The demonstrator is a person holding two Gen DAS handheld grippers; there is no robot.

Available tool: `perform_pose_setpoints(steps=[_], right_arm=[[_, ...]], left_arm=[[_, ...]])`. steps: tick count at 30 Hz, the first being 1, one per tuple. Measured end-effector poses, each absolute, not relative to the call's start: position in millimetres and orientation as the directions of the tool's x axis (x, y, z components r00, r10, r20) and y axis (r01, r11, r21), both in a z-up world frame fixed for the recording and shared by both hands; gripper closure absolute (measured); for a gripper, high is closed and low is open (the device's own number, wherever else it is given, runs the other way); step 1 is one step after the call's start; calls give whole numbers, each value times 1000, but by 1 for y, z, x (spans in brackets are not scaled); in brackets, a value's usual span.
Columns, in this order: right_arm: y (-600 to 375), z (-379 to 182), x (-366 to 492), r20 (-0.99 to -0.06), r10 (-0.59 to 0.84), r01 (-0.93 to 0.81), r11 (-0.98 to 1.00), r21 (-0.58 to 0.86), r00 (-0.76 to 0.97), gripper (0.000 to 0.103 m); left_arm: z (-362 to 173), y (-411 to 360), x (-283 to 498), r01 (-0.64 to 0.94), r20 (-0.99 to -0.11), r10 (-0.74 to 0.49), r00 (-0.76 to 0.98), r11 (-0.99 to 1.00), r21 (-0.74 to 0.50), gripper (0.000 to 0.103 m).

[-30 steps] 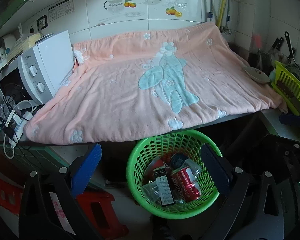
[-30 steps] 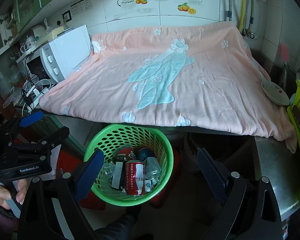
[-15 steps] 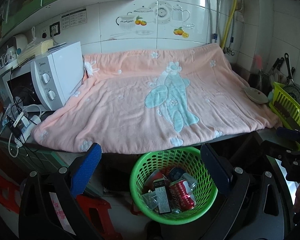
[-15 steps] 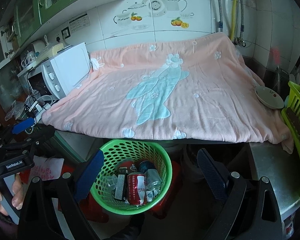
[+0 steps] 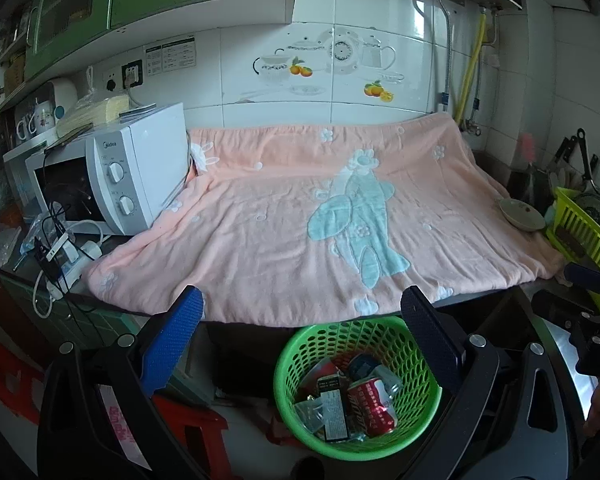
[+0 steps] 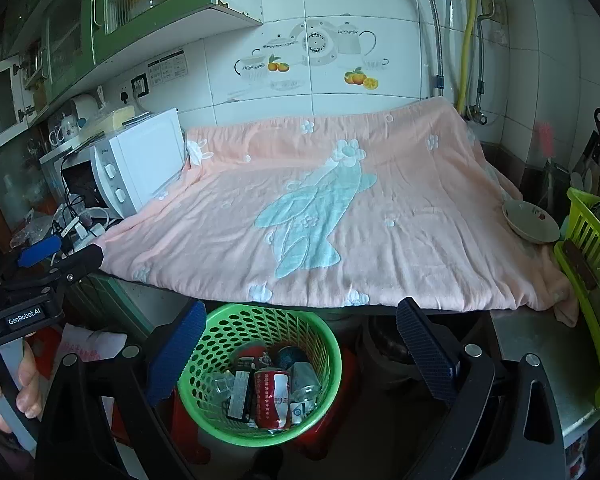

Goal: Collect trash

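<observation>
The green basket point(image 6: 260, 376) stands on the floor below the counter's front edge, holding a red can point(image 6: 272, 398), silver cans and wrappers. Left gripper point(image 5: 300, 340) and right gripper point(image 6: 298, 344) are wide open and empty; the right jaws have just been opening.

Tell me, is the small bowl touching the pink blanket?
Touching. In the right wrist view the bowl rests directly on the blanket's right edge, beside the yellow-green rack.
</observation>
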State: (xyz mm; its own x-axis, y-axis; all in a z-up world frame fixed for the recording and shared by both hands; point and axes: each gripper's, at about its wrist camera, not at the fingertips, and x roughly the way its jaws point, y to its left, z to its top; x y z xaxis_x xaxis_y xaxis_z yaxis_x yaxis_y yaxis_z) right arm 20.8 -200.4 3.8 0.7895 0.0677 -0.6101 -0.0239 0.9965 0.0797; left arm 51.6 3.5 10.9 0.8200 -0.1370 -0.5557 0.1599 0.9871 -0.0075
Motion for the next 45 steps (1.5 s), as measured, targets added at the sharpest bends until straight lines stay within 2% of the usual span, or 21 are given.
perform_pose_setpoints(steps=[9,45], right_arm=[[-199,7,18,-598,61,-21,997,74,799,9],[-191,7,17,-596,53,-14,997,70,801,9]], left_arm=[[15,10,51,140,-551,-137,823,989,-37,5],[20,9,45,160,-539,-137,831,987,-3,5]])
